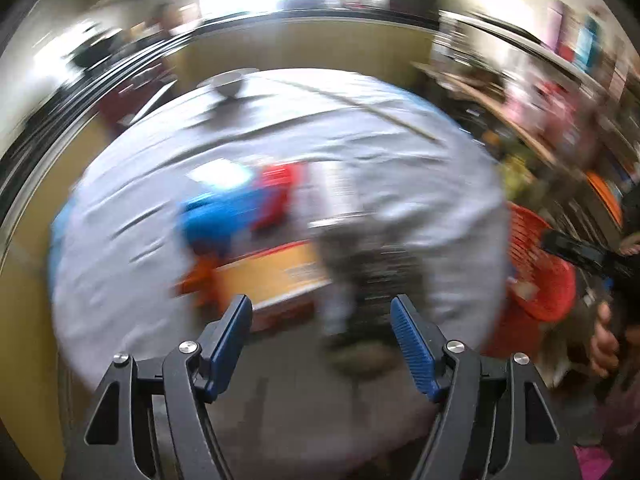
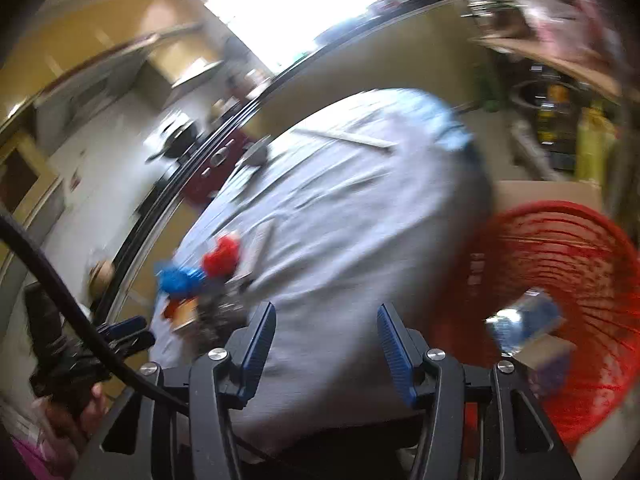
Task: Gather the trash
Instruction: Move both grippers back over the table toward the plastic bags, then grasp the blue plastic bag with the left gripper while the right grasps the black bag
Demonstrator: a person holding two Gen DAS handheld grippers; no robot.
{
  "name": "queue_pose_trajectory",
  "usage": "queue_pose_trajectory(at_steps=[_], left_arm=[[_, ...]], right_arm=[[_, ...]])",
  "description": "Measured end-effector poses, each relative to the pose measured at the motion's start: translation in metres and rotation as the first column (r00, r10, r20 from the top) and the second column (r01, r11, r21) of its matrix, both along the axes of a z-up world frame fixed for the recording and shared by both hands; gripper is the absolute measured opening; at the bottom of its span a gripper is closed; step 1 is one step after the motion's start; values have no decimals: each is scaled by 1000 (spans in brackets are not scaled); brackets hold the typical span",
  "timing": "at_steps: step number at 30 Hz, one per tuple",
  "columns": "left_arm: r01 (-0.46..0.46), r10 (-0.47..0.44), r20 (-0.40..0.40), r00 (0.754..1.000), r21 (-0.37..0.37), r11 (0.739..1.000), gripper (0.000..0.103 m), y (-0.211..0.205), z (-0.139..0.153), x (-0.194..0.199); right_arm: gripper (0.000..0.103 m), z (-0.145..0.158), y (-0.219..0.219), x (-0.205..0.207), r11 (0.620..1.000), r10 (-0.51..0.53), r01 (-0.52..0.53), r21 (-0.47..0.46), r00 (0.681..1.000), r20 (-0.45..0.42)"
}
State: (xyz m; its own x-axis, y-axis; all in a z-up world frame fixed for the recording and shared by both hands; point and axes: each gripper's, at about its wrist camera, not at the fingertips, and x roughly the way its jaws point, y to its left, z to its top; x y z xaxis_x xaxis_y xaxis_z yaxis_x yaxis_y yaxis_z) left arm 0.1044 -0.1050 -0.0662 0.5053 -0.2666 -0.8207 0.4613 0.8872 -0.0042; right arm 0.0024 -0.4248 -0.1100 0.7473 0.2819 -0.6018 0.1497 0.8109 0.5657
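Note:
Both views are blurred. A heap of trash lies on the grey-clothed round table (image 1: 440, 200): a blue wrapper (image 1: 216, 220), a red wrapper (image 1: 280, 192), a yellow-orange box (image 1: 272, 276) and a dark silvery wrapper (image 1: 360, 248). My left gripper (image 1: 322, 312) hovers over the near side of the heap, open, with nothing between its blue pads. In the right wrist view my right gripper (image 2: 326, 312) is open and empty above the table's edge, beside a red mesh basket (image 2: 568, 248). A clear and blue piece of trash (image 2: 524, 324) lies in the basket.
A white bowl (image 1: 228, 82) and a thin stick (image 1: 360, 106) lie on the far side of the table. The basket (image 1: 536, 272) stands off the table's right edge. Cluttered shelves (image 1: 560, 100) fill the right. A hand (image 2: 80, 404) holds the left gripper (image 2: 128, 332).

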Motion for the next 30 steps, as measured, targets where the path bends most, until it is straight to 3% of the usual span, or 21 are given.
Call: queue_pose_trajectory(at_steps=[4,7,12,18,25,30], left_arm=[[-145,144,-17,989,-51,988,72,50,-2,20],[-184,181,-30,983,-100,978,73,71,-3,32],[-176,168,-67,984,-147,973,73,76,-8,48],[-141,122,-105,987,-202,969,75,58,-12,80],[-177,129,-216,968,-222,959,75,48,-35,127],[-235,156,-287,945,-265,935,75,62,-48,158]], right_arm=[[57,5,48,37,992,125,-125,8,992,-14],[57,5,78,62,981,195,-195,11,980,-40],[57,-6,112,87,968,251,-252,-4,963,-100],[57,-21,126,104,968,250,-252,11,953,-172],[57,-31,146,118,961,265,-275,-13,938,-223],[53,-36,155,124,954,285,-298,-24,931,-230]])
